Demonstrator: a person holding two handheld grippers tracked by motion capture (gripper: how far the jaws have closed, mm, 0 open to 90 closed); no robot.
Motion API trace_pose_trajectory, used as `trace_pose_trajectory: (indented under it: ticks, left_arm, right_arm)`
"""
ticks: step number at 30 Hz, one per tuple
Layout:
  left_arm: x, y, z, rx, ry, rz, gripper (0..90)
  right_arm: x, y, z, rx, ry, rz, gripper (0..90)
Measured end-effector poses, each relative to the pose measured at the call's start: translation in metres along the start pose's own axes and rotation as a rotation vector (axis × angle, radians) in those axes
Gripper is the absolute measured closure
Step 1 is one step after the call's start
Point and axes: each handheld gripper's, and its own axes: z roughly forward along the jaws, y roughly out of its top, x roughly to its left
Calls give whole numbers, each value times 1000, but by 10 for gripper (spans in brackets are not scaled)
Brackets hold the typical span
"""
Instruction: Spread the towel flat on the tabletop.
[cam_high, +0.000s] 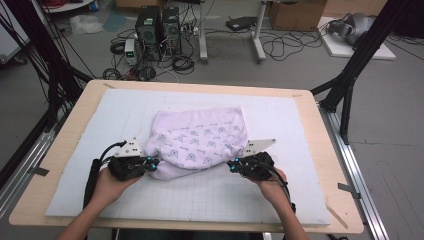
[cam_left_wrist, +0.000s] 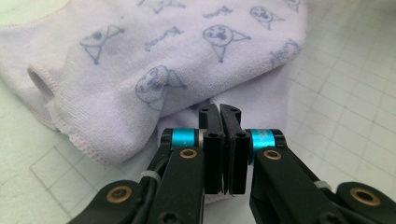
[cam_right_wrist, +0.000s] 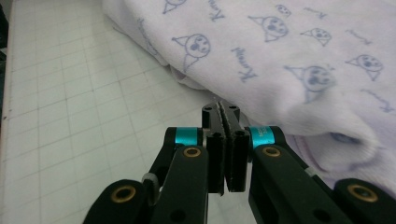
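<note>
White gridded mat (cam_high: 280, 200) covers my table, and the lilac garment (cam_high: 200, 140) lies bunched at its middle. My left tongs (cam_high: 151, 163) pinch its near-left edge, jaws closed on a thin layer of cloth. My right tongs (cam_high: 233, 166) are closed at the near-right edge, apparently gripping fabric too. Holding both corners should let me lift and spread it flat.

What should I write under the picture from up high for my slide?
A person's left gripper and right gripper meet the near edge of a lilac printed garment on a white gridded mat.
</note>
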Motion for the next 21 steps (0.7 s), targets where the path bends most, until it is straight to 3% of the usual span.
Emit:
trace_pose_trajectory:
  ticks: [5,6,7,8,9,11,12,15,16,17,18,19,20,21]
  left_arm:
    - [2,0,-6,-7,13,0,874]
    - [3,0,-5,-5,25,-12,806]
    - [5,0,-4,-4,32,-19,806]
    - [6,-1,-2,-1,36,-32,631]
    - [7,-1,0,1,41,-39,631]
    - [10,-2,8,19,43,-53,536]
    - [12,-1,15,31,42,-59,513]
    - [14,1,33,67,47,-49,527]
    - [14,1,41,86,49,-42,583]
    - [14,2,46,97,48,-35,583]
    - [13,2,51,104,44,-29,658]
    - [13,2,52,95,48,-30,658]
    - [14,2,51,92,44,-30,750]
    - [15,3,50,89,36,-35,750]
  right_arm:
    - [0,-4,-11,-11,-17,8,892]
    - [-2,-6,-11,-25,-13,25,771]
    - [-2,-6,-11,-25,-13,25,771]
    - [-2,-6,-6,-26,13,32,681]
    - [-2,-6,-6,-26,13,32,681]
    - [1,-3,2,-2,-19,10,610]
    - [0,1,14,0,-24,16,527]
    - [-2,6,25,5,-31,7,513]
    - [-5,10,37,17,-45,9,512]
    - [-5,10,37,17,-45,9,512]
    - [-10,13,47,33,-55,14,555]
    - [-10,13,47,33,-55,14,555]
    - [-14,14,53,35,-67,6,693]
    - [-14,14,53,35,-67,6,693]
